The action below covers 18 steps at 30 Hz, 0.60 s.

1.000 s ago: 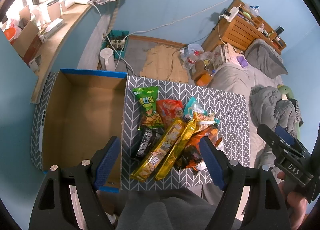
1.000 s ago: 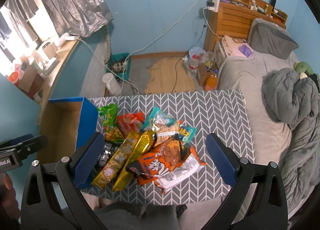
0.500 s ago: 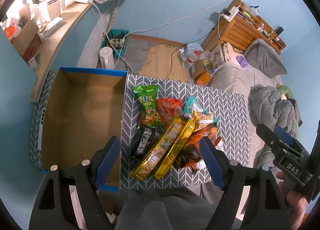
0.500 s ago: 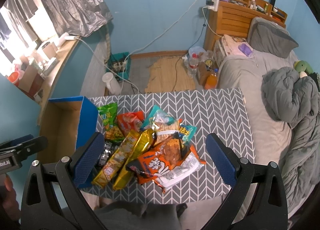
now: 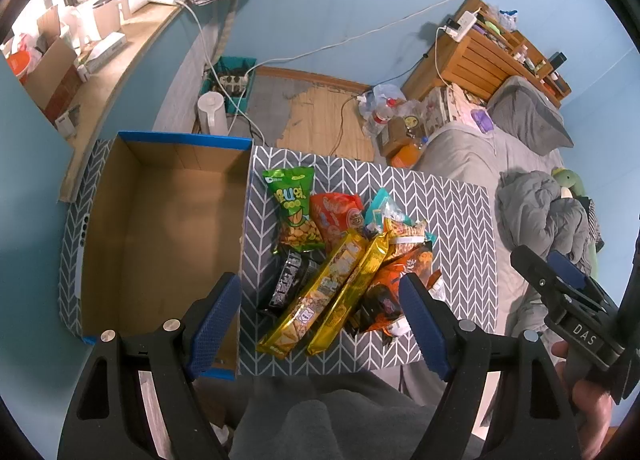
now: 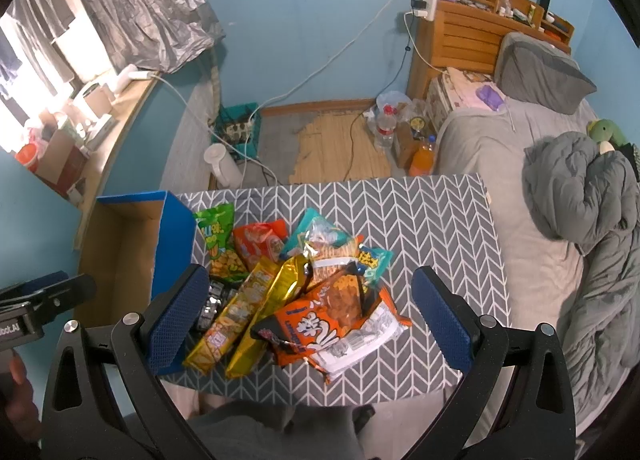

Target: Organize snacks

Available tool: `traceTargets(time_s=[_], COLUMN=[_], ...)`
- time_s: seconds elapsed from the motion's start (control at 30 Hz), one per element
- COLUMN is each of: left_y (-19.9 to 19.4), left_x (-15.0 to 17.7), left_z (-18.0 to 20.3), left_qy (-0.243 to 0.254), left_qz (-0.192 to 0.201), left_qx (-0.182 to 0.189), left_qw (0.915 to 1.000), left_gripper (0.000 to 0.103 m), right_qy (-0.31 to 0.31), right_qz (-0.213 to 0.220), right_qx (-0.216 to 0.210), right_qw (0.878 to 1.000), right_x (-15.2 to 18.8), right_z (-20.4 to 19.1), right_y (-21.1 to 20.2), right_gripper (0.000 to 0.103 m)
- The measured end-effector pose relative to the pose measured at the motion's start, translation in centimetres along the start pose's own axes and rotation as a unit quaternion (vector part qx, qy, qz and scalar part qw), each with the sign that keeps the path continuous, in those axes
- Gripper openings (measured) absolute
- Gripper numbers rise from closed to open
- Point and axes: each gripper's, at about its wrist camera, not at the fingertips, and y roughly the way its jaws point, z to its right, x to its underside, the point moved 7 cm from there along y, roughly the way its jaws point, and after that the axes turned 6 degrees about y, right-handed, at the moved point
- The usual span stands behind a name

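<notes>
Heaped on the tabletop [image 6: 420,212] just right of the empty cardboard box [image 5: 160,228]: snack packets [image 6: 296,292]. Above the heap, left gripper [image 5: 320,320] and right gripper [image 6: 304,324], jaws wide apart, gripping nothing.

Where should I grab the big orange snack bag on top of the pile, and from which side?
Take the orange bag with the right gripper, coming down from above. It lies flat on top of the pile at the near table edge, nothing covering it. Probably pinch across its puffy middle: the yellow packs crowd its left side, while its right side faces bare tabletop.
</notes>
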Motion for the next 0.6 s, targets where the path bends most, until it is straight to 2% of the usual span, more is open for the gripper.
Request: traceTargets(time_s=[0.6], left_y=[-0.06], left_x=[0.62], left_z=[0.33], left_qy=[-0.001], left_qz=[-0.006], left_qx=[0.005], left_qw=[1.0000], left_gripper=[0.082], right_qy=[0.002], right_qz=[-0.002], right_qx=[0.000], right_qw=[1.000], right_x=[-0.03], right_z=[0.15], right_y=[-0.01], right_gripper=[0.101])
